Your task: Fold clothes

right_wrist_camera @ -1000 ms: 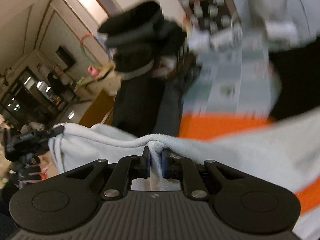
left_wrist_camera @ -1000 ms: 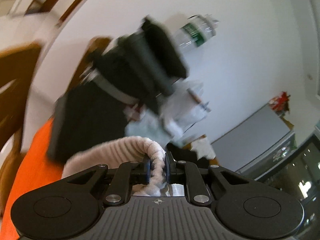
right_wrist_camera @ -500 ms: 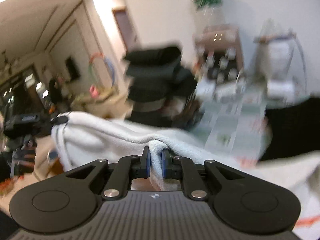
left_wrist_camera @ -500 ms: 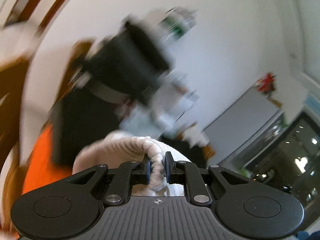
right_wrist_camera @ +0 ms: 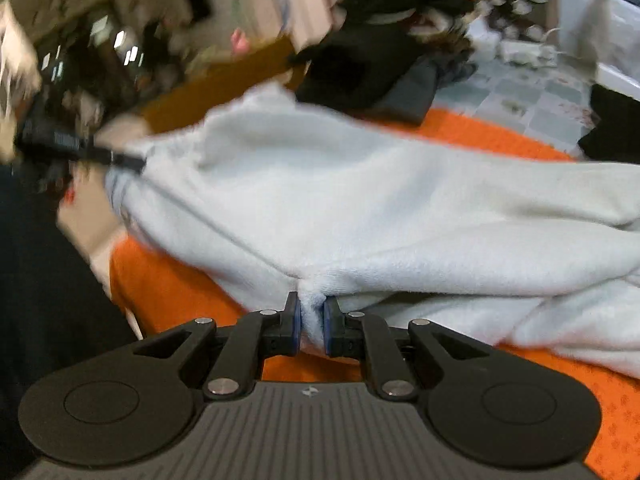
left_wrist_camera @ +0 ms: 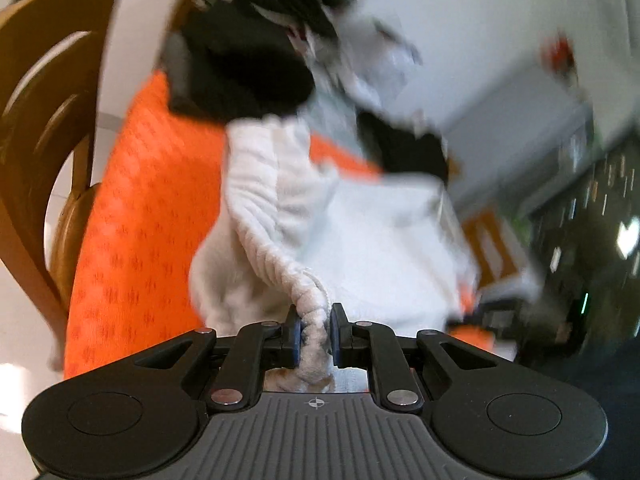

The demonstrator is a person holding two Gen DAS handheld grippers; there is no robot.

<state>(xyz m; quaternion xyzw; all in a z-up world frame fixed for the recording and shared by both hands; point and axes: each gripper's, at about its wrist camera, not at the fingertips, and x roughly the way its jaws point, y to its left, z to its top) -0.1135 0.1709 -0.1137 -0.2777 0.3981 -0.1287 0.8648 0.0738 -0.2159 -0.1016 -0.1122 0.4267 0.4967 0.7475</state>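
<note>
Over the orange cloth, both fingers-sets still pinch the lowered white garment.

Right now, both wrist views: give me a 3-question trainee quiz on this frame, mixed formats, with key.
1. True or false: the left gripper is open.
2. What does the right gripper pinch? A) orange cloth B) white fleece garment C) black clothing
3. Fill in: left of the orange cloth in the left wrist view stands a wooden ____.

Key: 1 false; 2 B; 3 chair.
</note>
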